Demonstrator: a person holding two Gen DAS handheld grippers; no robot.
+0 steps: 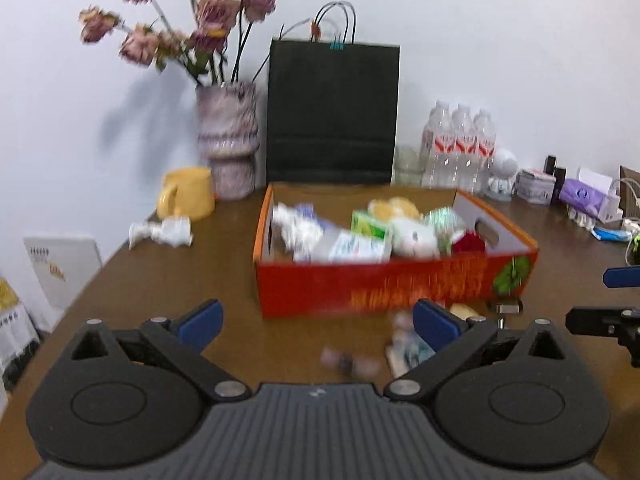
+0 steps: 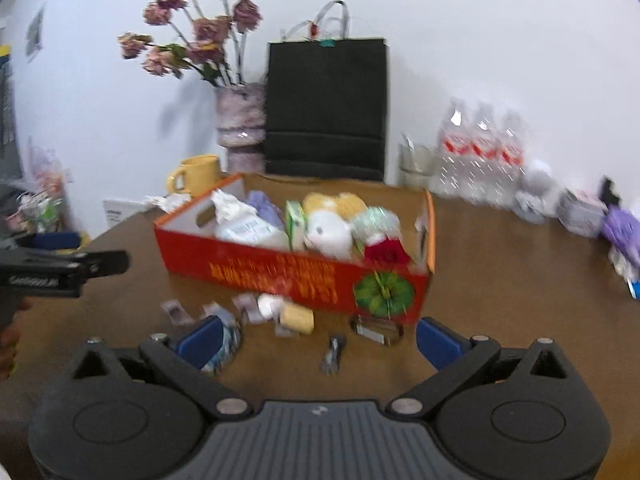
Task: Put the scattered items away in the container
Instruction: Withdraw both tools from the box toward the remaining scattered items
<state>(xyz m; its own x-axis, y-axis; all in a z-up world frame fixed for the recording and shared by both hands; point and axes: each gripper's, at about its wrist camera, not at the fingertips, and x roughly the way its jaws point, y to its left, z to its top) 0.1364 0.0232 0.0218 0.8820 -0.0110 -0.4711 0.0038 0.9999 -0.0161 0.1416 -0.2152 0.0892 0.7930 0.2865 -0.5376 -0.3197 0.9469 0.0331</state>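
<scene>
Both our grippers, left gripper [image 1: 316, 326] and right gripper [image 2: 318, 336], gape wide, empty. Small packets [image 2: 296, 318] by red box [image 2: 280, 276] front wall: light, crinkly (we pinch edges).

Your L wrist cam sits low over the brown wooden table [image 1: 224, 248], looking fwd at the red cardboard box [image 1: 376, 284] from its front-left, fairly near. Your R wrist cam looks fwd from further right, so the same box [image 2: 280, 272] shows its right end corner. Both views share the box, the black paper bag [image 1: 332, 112] w/ handles at the wall, and the table [image 2: 500, 280]. Both are motion-blurred.
</scene>
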